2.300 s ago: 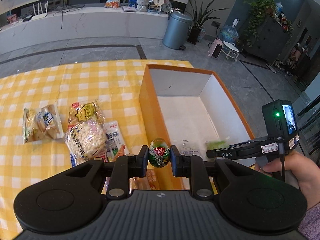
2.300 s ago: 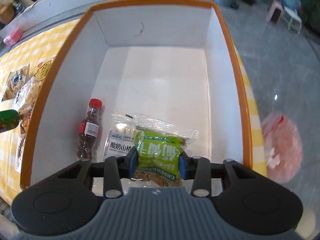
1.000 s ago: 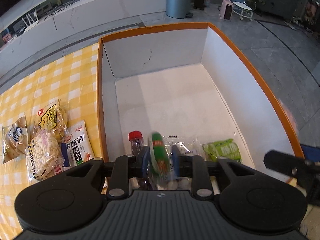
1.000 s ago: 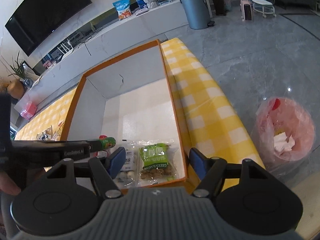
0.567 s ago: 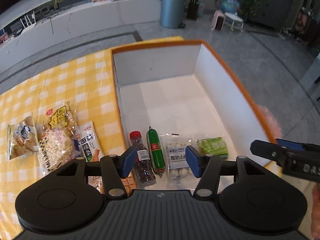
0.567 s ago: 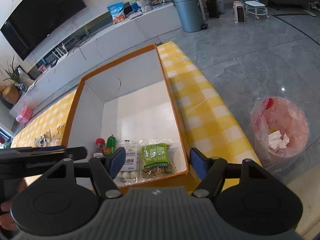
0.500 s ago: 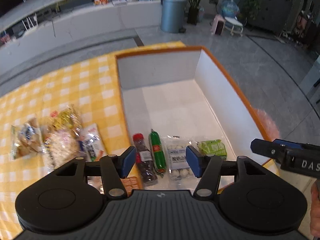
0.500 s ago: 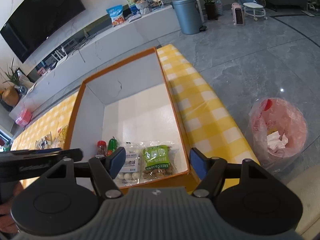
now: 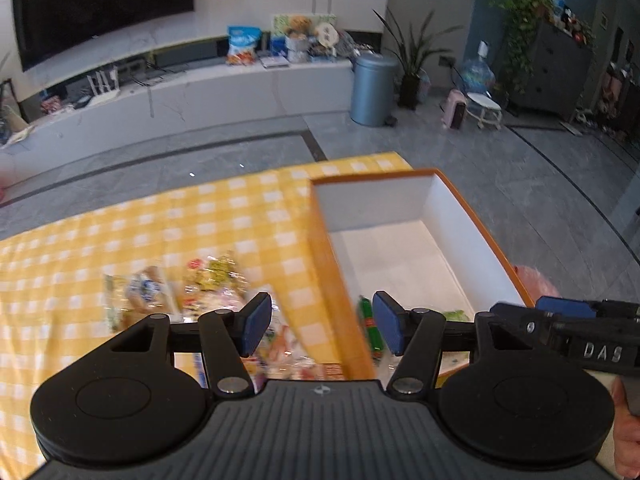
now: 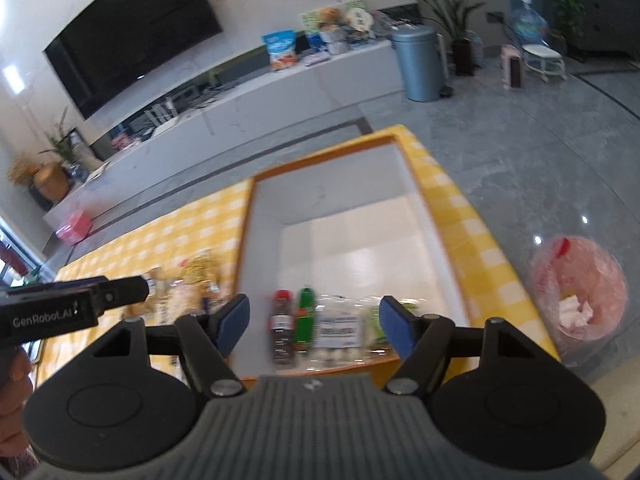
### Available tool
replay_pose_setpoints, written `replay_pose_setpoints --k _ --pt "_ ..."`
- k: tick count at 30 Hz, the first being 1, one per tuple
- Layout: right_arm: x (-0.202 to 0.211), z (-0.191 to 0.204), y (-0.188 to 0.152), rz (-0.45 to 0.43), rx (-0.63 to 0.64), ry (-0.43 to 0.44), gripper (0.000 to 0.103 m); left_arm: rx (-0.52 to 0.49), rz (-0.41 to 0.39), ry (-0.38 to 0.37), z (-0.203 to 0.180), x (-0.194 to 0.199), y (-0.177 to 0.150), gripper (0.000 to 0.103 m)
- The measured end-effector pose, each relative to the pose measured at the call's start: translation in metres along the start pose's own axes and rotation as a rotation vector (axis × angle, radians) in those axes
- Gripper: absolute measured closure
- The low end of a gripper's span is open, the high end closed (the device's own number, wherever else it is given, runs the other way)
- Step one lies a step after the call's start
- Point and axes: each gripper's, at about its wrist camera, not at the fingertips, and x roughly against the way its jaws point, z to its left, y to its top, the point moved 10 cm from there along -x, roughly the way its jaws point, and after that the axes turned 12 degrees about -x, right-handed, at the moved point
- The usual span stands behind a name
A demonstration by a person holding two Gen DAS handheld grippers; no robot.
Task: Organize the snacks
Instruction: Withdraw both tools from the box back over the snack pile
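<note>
Both tools spread wide, left tool (image 9: 322, 326) over the box (image 9: 336, 280) wall, blurred snack packets (image 9: 176, 292) alongside; right tool (image 10: 313, 322) above the bottle (image 10: 281, 336).

A large dark television (image 10: 132, 36) is hanging above a long white media console (image 9: 192, 92); a blue-grey trash bin (image 9: 372, 90) is standing on glossy grey floor tiles (image 10: 540, 148).

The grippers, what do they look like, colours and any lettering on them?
Both are matte black with ribbed bodies, round side discs and blue finger pads. The left gripper reads GenRobot.AI in white; the right gripper reads DAS. Bare hands hold each.
</note>
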Motion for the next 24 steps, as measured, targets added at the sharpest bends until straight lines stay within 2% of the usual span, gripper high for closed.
replay_pose_setpoints --k 5,12,14,15,16,18,19,20,24 --pt "0.003 0.047 -0.015 0.017 0.062 0.028 0.029 0.048 -0.046 0.024 0.042 0.03 -0.002 0.031" --pt "-0.005 0.129 -0.042 0.048 0.172 0.083 0.022 0.16 -0.036 0.046 0.117 0.055 -0.029 0.03" --pt "-0.013 0.153 -0.051 0.064 0.189 0.099 0.015 0.196 -0.041 0.039 0.14 0.058 -0.04 0.029" --pt "-0.018 0.165 -0.056 0.068 0.197 0.11 0.008 0.214 -0.042 0.028 0.152 0.058 -0.046 0.028" --pt "-0.024 0.176 -0.061 0.071 0.208 0.121 0.007 0.238 -0.026 0.018 0.164 0.055 -0.053 0.028" --pt "-0.042 0.192 -0.073 0.095 0.229 0.107 0.01 0.291 0.018 0.012 0.188 0.049 -0.071 0.028" --pt "-0.051 0.2 -0.077 0.1 0.232 0.096 0.016 0.308 0.024 0.006 0.198 0.046 -0.079 0.028" --pt "-0.058 0.208 -0.081 0.094 0.235 0.094 0.018 0.318 0.027 0.0 0.208 0.042 -0.087 0.028" --pt "-0.092 0.229 -0.09 0.112 0.244 0.051 0.021 0.364 0.063 0.032 0.243 0.016 -0.128 0.028"
